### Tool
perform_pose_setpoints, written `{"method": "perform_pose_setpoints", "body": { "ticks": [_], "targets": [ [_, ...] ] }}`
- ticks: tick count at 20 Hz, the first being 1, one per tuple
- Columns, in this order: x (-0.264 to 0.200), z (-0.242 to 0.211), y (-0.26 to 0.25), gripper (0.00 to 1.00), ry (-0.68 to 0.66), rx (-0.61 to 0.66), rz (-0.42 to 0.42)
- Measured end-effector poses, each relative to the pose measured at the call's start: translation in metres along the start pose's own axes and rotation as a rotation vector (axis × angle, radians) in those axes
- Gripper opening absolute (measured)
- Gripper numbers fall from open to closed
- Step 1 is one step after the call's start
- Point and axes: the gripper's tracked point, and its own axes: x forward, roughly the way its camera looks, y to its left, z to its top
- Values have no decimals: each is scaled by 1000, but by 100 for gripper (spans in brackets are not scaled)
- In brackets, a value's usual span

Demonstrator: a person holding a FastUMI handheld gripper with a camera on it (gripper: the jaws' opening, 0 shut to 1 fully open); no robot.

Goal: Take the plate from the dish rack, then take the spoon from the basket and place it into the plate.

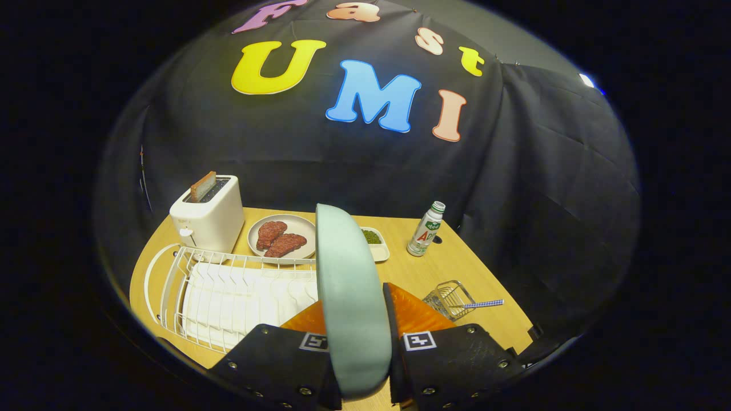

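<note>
Your gripper (pixel 358 319) is clamped on the plate (pixel 348 285), held edge-up between both fingers. The rack (pixel 228 297) lies at ten o'clock. The basket (pixel 451 298) sits at two o'clock, spoon (pixel 482 304) handle poking out. Beyond: a toaster (pixel 208 220), a meat dish (pixel 282 237), and a bottle (pixel 425 231) whose label is too small to read.

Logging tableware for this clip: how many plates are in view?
2. A pale green plate stands on edge, clamped between the gripper fingers above the dish rack. A second plate, holding meat, sits beside the toaster. The held plate may hide others.
</note>
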Motion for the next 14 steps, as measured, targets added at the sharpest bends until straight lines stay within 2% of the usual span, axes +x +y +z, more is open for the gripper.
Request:
{"method": "perform_pose_setpoints", "body": {
  "ticks": [6, 10, 14],
  "targets": [
    [-45, -45, -43, 30, 26, -10, -8],
    [-55, -92, -59, 31, 79, -42, 17],
    [-55, -143, -65, 31, 161, -22, 61]
  ]
}}
